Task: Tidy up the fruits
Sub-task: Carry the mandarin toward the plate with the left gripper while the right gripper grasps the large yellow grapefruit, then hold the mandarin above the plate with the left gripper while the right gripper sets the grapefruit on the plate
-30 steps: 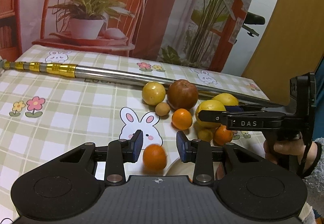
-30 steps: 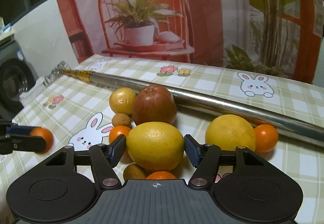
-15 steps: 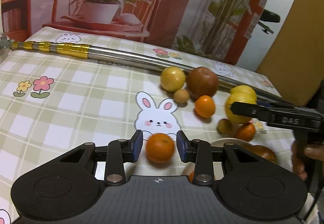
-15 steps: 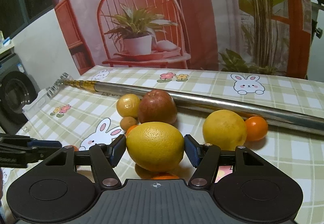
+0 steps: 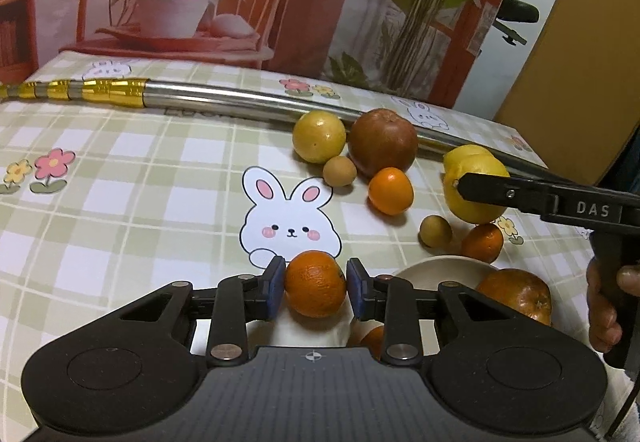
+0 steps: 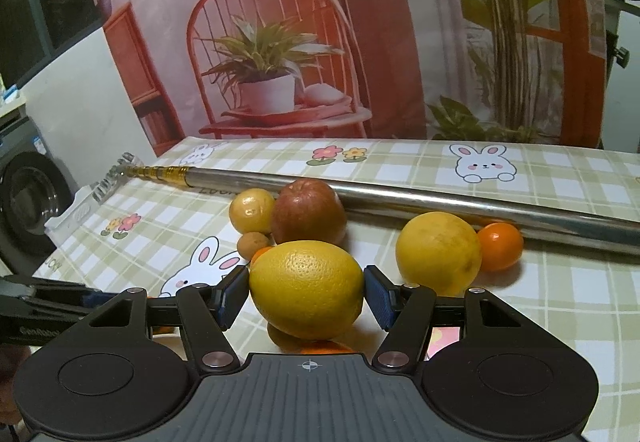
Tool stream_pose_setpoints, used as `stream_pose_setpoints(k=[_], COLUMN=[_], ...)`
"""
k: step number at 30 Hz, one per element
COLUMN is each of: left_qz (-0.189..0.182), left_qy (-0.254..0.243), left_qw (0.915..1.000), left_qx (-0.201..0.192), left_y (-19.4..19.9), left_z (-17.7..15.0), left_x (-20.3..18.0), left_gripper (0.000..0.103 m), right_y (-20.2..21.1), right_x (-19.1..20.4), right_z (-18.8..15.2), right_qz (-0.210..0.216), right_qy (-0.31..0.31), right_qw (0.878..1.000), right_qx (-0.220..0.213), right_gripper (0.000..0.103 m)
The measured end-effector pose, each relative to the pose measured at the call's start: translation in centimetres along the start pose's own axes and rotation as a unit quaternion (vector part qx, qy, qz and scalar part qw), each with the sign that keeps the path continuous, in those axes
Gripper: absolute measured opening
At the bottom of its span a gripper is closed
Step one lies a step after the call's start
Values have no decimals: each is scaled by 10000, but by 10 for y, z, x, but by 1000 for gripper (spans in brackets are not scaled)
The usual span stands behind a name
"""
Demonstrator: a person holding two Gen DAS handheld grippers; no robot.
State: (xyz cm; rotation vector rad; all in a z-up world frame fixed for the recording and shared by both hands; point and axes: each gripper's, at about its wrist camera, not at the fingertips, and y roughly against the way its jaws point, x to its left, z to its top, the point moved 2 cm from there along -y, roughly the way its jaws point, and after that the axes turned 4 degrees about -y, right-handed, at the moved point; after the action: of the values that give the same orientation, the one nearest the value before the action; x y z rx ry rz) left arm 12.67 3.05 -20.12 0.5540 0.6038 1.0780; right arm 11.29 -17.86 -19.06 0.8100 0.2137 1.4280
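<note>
My left gripper (image 5: 316,284) is shut on a small orange (image 5: 315,282) and holds it above the table beside a cream bowl (image 5: 436,268). A large orange (image 5: 516,294) lies in the bowl. My right gripper (image 6: 306,292) is shut on a big yellow lemon (image 6: 307,288) and holds it lifted above the fruit pile; it also shows in the left wrist view (image 5: 474,194). On the cloth lie a red apple (image 5: 382,146), a yellow round fruit (image 5: 319,136), a tangerine (image 5: 390,190), two small brownish fruits (image 5: 339,171) and a second lemon (image 6: 439,252).
A long steel pole with a gold end (image 5: 200,96) lies across the back of the checked tablecloth (image 5: 120,202). A tangerine (image 6: 500,245) sits against it. A photo backdrop stands behind the table. A washing machine (image 6: 24,198) is off the left edge.
My left gripper closed on the small orange and lifted it. My right gripper rose with the lemon. The bowl with the large orange came into the left view.
</note>
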Motion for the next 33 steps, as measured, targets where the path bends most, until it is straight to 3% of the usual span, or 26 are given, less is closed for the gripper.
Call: stream_pose_setpoints(k=[13,33], left_qz=[-561,-724], left_qy=[-306,-536], left_qw=[9977,9959], left_qx=[-233,14], left_y=[28,70], left_z=[6,-42], left_x=[-33,-58], left_gripper=[34,35], right_y=[37,106], right_x=[10,39], right_z=[0,-45], right_qz=[136,264], right_qy=[-181,-378], right_qw=[9992,9975], right_qx=[-324,-531], right_gripper=[58,58])
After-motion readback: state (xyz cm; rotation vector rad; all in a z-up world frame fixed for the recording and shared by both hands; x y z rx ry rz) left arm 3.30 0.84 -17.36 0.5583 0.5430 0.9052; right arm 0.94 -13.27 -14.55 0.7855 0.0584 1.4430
